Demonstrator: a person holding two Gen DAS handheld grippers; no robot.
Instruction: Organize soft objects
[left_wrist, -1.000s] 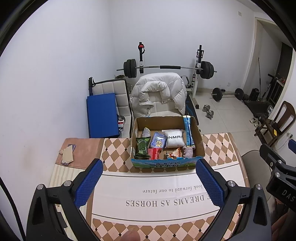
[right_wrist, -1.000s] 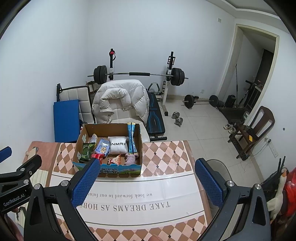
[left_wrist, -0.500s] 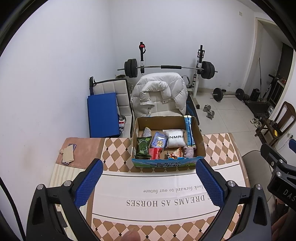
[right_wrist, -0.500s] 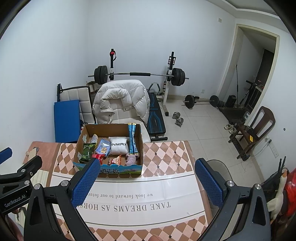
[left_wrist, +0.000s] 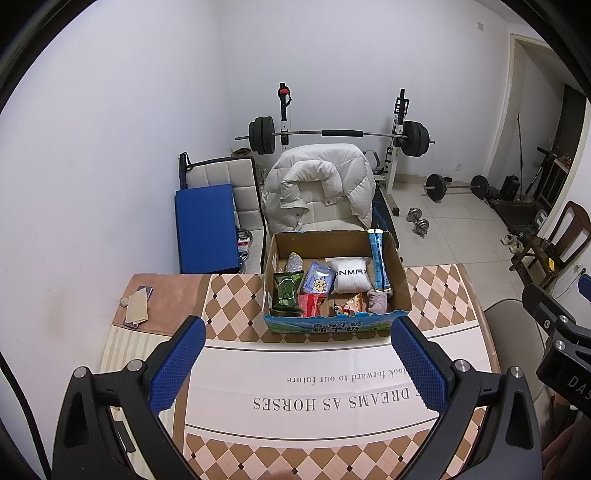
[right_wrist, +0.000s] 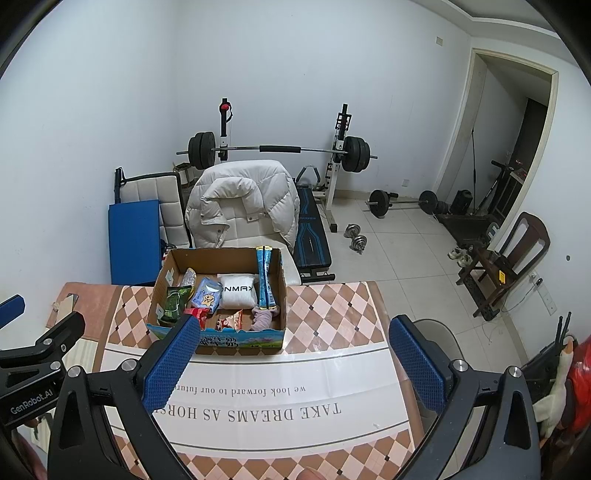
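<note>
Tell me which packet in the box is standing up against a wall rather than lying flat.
The long blue stick packet, leaning upright against the cardboard box's right wall. The green packet and white ONMAX pouch lie flat.

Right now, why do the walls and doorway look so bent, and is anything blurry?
Left wrist view: fisheye lens bows the walls, with dark corners; the cardboard box is sharp under even indoor light. Right wrist view: the doorway curves likewise; the tablecloth print reads clearly, no glare.

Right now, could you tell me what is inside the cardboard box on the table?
The cardboard box holds soft packets: a green pouch, a blue star pouch, a white pillow pack, a blue stick pack and a pinkish cloth. Whatever lies beneath them is covered.
</note>
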